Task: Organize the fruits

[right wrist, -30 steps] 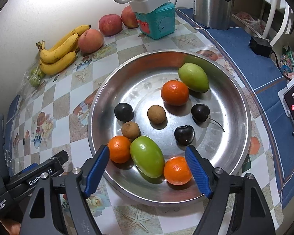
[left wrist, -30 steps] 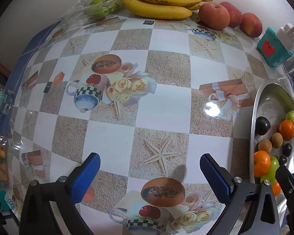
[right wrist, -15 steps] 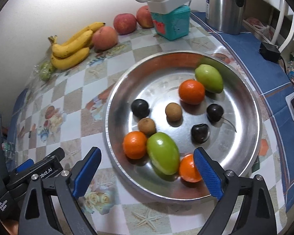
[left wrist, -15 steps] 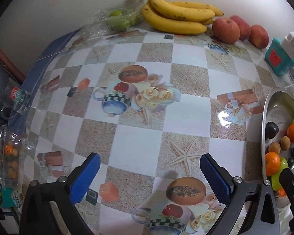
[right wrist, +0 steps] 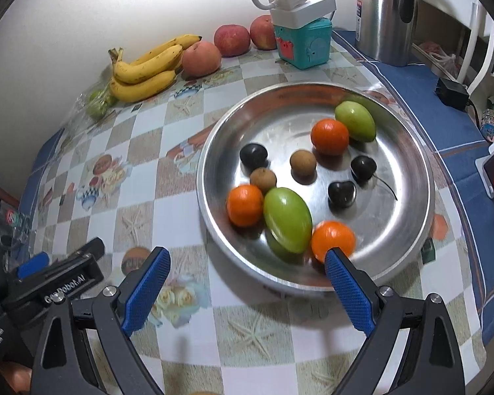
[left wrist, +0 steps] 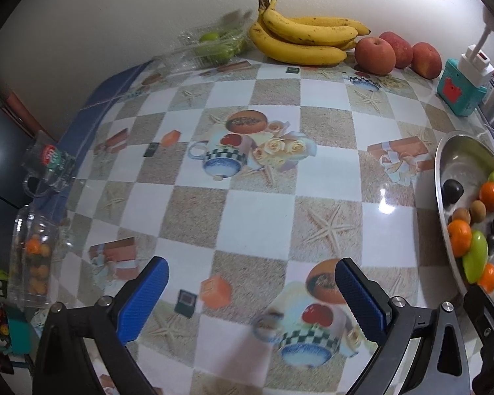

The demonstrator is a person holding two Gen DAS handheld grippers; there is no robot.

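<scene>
Covering most of both views, a table (right wrist: 187, 309) in a checked, printed cloth is seen, with a wide steel tray (right wrist: 408, 230) on it. Inside the tray lie two green mangoes, three oranges, two brown fruits and three dark ones (cherries or plums, hard to tell). Bananas (right wrist: 145, 69) and apples (right wrist: 232, 39) are lined along the wall. The right gripper (right wrist: 247, 291) is held spread wide and empty just short of the tray's near rim, its jaws having just been opening. The left gripper (left wrist: 252, 296) is held open over bare cloth. The nearest orange (right wrist: 334, 240) is probably best approached from above, so its neighbours are not nudged. Where sorted fruit belongs is not shown.
</scene>
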